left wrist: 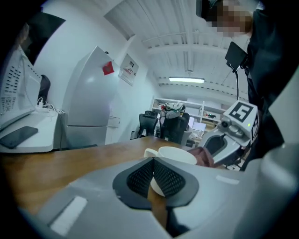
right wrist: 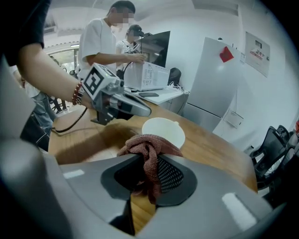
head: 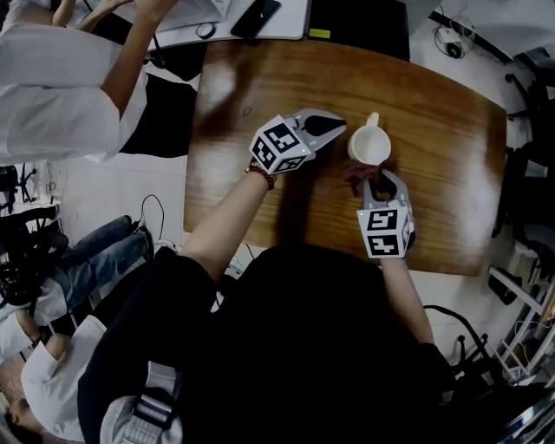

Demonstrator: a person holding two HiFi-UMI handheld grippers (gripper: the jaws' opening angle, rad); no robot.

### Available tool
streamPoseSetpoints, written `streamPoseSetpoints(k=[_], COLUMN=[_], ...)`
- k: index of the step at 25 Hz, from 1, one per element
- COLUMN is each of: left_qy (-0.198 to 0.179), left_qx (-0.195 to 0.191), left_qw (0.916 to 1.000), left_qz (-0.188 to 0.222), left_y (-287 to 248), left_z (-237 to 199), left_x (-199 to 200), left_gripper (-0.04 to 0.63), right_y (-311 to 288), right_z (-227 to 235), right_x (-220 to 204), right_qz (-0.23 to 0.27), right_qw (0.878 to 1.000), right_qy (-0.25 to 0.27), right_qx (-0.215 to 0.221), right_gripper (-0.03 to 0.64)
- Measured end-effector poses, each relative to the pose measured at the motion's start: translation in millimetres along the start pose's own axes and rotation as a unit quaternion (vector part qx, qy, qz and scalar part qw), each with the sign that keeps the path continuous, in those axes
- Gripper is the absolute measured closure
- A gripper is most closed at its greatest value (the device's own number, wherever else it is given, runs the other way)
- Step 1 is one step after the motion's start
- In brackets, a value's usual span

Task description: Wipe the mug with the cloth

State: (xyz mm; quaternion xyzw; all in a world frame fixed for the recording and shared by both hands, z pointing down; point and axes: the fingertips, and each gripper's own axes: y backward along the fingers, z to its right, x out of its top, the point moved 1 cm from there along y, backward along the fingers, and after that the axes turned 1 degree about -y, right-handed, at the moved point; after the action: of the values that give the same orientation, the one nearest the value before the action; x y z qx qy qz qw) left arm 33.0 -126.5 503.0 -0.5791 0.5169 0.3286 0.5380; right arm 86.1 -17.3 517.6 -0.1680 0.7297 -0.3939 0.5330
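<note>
A white mug (head: pixel 368 144) stands upright on the wooden table (head: pixel 451 173), its handle pointing away from me. My left gripper (head: pixel 336 127) sits just left of the mug, shut with nothing between its pads, and the mug (left wrist: pixel 174 155) shows right behind its tips (left wrist: pixel 153 163). My right gripper (head: pixel 378 177) is just on my side of the mug, shut on a reddish-brown cloth (right wrist: pixel 148 151). The bunched cloth (head: pixel 362 176) lies against the mug's near side. In the right gripper view the mug (right wrist: pixel 163 131) stands directly behind the cloth, with the left gripper (right wrist: pixel 140 110) beyond it.
A phone (head: pixel 256 16) and a white tray (head: pixel 286 22) lie at the table's far edge. A person in a white shirt (head: pixel 61 87) stands at the left. Office chairs (left wrist: pixel 168 123) and a white cabinet (left wrist: pixel 91 98) stand beyond the table.
</note>
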Motion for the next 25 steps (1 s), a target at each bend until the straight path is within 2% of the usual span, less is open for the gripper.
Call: streamPoseSetpoints(k=[3, 8, 12, 15, 17, 20, 25], left_qy=[0.011, 0.001, -0.033, -0.066, -0.104, -0.162, -0.201], left_qx=[0.011, 0.020, 0.015, -0.010, -0.025, -0.061, -0.139], left_qw=[0.9998, 0.9998, 0.9987, 0.9962, 0.9910, 0.9766, 0.9607], left_qz=[0.010, -0.005, -0.036, -0.056, -0.081, -0.127, -0.133], left_y=[23, 43, 33, 4, -23, -60, -92], left_z=[7, 24, 10, -10, -27, -39, -25], left_x=[-1, -13, -16, -5, -1, -10, -8], left_gripper=[0.600, 0.600, 0.588, 0.516, 0.511, 0.511, 0.529], right_y=[-20, -31, -23, -13, -7, -1, 15], right_z=[-4, -9, -11, -12, -12, -17, -17], right_x=[-9, -23, -19, -15, -11, -16, -25], right_qz=[-0.027, -0.043, -0.024, -0.015, -0.008, -0.010, -0.007], right_qw=[1.000, 0.999, 1.000, 1.000, 1.000, 1.000, 0.999], right_qy=[0.007, 0.004, -0.004, -0.007, -0.010, -0.017, -0.040], right_qx=[0.001, 0.007, 0.011, 0.003, 0.002, 0.008, 0.013], right_gripper=[0.537, 0.537, 0.537, 0.537, 0.537, 0.537, 0.535])
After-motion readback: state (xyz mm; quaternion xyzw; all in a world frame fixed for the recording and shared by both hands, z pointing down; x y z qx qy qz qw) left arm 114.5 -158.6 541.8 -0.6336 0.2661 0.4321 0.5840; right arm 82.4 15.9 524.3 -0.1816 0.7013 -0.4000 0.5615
